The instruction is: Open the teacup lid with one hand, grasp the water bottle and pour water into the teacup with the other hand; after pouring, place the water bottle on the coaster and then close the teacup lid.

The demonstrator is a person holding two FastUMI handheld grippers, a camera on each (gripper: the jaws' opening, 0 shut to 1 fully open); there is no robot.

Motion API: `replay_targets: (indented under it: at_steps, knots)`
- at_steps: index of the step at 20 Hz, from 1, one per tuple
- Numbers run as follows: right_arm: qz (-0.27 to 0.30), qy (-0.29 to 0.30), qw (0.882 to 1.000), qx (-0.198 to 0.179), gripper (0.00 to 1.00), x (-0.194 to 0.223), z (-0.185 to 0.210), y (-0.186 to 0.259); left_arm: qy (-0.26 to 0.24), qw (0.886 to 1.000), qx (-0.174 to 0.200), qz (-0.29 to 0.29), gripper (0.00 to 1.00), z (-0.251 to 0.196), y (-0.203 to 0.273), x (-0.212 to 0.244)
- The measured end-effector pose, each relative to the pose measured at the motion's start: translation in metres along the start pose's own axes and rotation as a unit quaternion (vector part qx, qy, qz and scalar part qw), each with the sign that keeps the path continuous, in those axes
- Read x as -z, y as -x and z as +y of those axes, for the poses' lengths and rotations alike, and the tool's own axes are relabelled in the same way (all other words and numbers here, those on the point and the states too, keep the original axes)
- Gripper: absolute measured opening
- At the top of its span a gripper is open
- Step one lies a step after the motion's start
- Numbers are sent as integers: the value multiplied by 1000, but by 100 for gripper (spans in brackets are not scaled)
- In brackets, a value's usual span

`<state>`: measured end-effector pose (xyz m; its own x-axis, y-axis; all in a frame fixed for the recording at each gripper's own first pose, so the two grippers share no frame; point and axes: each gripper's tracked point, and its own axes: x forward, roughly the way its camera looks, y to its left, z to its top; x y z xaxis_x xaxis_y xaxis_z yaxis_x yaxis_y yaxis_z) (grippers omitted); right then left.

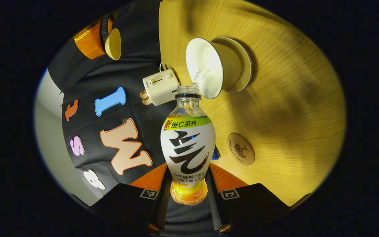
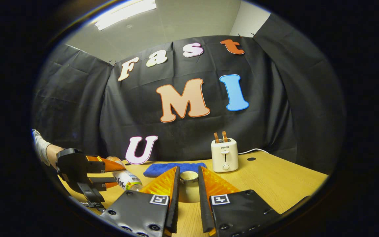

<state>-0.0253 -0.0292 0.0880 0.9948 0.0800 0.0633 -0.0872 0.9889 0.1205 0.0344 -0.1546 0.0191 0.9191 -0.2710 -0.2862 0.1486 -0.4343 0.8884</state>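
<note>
Left claw (image 1: 188, 191): your fingers press both sides of the clear plastic water bottle (image 1: 188, 148) with the white, green and orange label; it is gripped low on its body and tilted over.
Bottle mouth: uncapped, right at the rim of the white ceramic teacup (image 1: 209, 70), with water running from it into the cup.
Teacup: open, standing on its pale round saucer (image 1: 242, 64) on the light wooden table (image 1: 291, 108).
Right claw (image 2: 188, 194): your fingers are closed on the small cream teacup lid (image 2: 189, 187), held between them above the table; in the left gripper view the lid (image 1: 113, 43) sits at the far claw's (image 1: 105, 36) tip, well apart from the cup.
Coaster: one round brown wooden coaster (image 1: 240, 148), bare, on the table beside the bottle's body and apart from the saucer.
Count: one bottle, one teacup, one lid, one saucer, one coaster, one white toaster (image 2: 224, 154), one folded blue cloth (image 2: 173, 168).
Left claw from your right gripper view: the other claw (image 2: 110, 172) holds the bottle (image 2: 127, 179) at the left, a gloved hand (image 2: 41, 144) behind it.
Edges and room: the toaster and cloth stand near the table's back edge by the black wall; open wood lies to the right of the toaster and around the coaster.
</note>
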Motion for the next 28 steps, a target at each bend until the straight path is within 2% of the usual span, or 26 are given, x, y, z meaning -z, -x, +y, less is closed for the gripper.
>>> replay_targets:
  at_steps: [16, 28]
  knots:
    - [4, 2, 1000, -16, 32, 3, 14, 0, -86, 996, 4, 25, 53, 24, 10, 10]
    - [5, 3, 1000, -20, 33, 4, 17, 0, -80, 996, 29, 28, 53, 3, 5, 13]
